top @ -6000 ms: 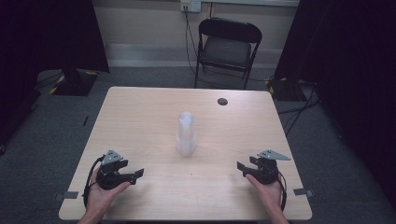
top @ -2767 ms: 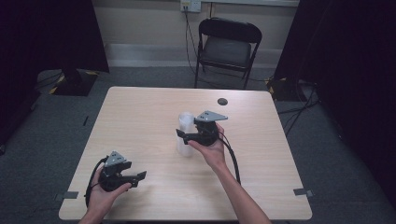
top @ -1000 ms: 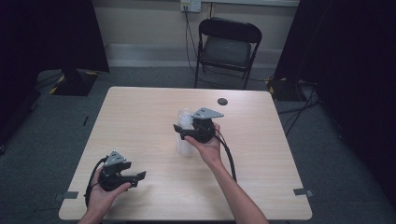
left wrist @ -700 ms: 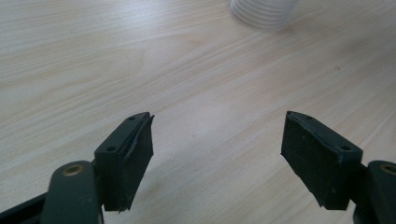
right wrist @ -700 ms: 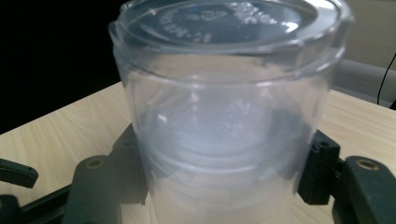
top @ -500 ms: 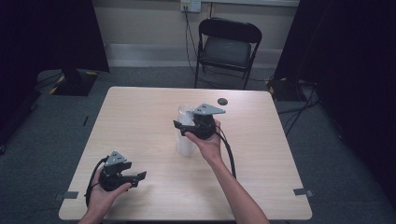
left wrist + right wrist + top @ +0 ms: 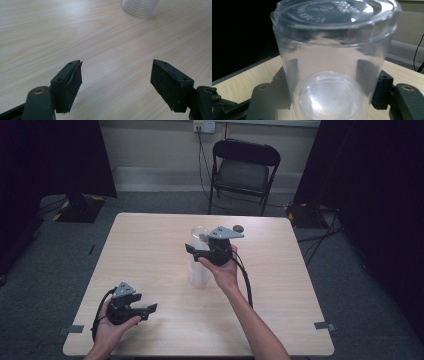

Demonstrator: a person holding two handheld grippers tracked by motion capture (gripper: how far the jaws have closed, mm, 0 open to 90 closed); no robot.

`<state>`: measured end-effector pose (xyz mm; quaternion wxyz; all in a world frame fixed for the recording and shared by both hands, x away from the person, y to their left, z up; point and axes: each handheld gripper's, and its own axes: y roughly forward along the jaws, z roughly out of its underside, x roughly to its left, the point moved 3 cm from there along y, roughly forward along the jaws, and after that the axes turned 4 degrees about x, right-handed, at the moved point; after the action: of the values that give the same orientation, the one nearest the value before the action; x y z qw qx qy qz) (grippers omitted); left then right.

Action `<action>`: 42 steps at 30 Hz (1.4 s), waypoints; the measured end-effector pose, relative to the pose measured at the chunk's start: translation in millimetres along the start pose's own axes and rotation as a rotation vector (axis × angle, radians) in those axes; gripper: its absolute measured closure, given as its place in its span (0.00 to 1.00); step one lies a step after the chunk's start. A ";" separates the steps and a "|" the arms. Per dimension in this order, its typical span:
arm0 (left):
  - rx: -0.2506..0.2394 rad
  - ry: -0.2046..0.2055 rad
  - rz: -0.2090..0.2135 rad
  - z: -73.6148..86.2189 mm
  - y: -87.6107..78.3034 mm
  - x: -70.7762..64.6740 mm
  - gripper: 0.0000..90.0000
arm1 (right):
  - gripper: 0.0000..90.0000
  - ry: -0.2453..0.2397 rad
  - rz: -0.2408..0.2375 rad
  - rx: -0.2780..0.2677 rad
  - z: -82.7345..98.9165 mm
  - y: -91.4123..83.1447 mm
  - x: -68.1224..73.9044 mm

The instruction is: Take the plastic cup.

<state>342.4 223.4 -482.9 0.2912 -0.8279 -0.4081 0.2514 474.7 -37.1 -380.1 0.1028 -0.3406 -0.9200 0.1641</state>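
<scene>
Holding: my right gripper [image 7: 194,251] was closed on the top cup [image 7: 332,62] of a stack of clear plastic cups [image 7: 199,267]; its jaws had just been closing a little, with the cup between them.
Grip detail: in the right gripper view the two black pads pressed on both sides of the cup wall, and the cup's flat bottom with raised lettering faced up, so the cup was upside down.
Inside the cup: through the clear wall I saw the round bottom of the next cup just below.
Stack place: in the high view the stack stood upright near the middle of the wooden table [image 7: 280,285], with its lower part resting on the tabletop.
Right hand: my right hand [image 7: 222,270] reached over the table from the near edge, just right of the stack.
Left gripper: my left gripper [image 7: 150,309] was low at the near left part of the table, well apart from the stack, with the jaws wide and nothing between them.
Left gripper view: the ribbed base of the stack [image 7: 140,7] showed far ahead on the bare wood.
Other things: a small dark round object [image 7: 238,228] lay near the far edge, and a black folding chair [image 7: 244,172] stood behind the table.
</scene>
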 end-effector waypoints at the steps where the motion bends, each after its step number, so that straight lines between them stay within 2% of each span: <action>1: 0.000 0.000 0.000 0.0 0.0 0.0 0.29 | 0.38 0.000 0.000 0.000 0.0 0.0 0.0; 5: -0.008 0.010 0.013 -0.5 -0.6 -2.4 0.30 | 0.38 0.015 -0.015 -0.002 -3.2 -1.9 -0.1; 15: 0.023 0.017 -0.022 1.0 1.2 0.2 0.31 | 0.39 -0.009 -0.010 -0.013 -12.9 -9.0 2.2; 20: 0.026 0.023 -0.013 0.8 1.5 -0.8 0.31 | 0.39 -0.014 0.007 -0.034 -20.1 -14.8 1.7; 24: 0.019 0.032 -0.014 1.3 0.8 -2.2 0.35 | 0.40 -0.008 0.003 -0.054 -26.0 -21.1 0.6; 28: 0.017 0.035 -0.018 1.1 0.7 -2.1 0.35 | 0.40 -0.005 -0.005 -0.055 -27.7 -25.9 0.4; 34: 0.013 0.010 -0.019 1.1 1.7 -0.8 0.32 | 0.40 -0.005 -0.016 -0.072 -32.5 -34.9 6.8; 42: -0.007 0.005 -0.019 0.5 -0.7 -0.8 0.33 | 0.40 0.007 -0.009 -0.086 -36.8 -45.8 5.1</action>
<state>341.3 223.2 -482.7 0.2915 -0.8256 -0.4163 0.2451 454.9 -58.0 -328.6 0.0920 -0.3412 -0.9274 0.1229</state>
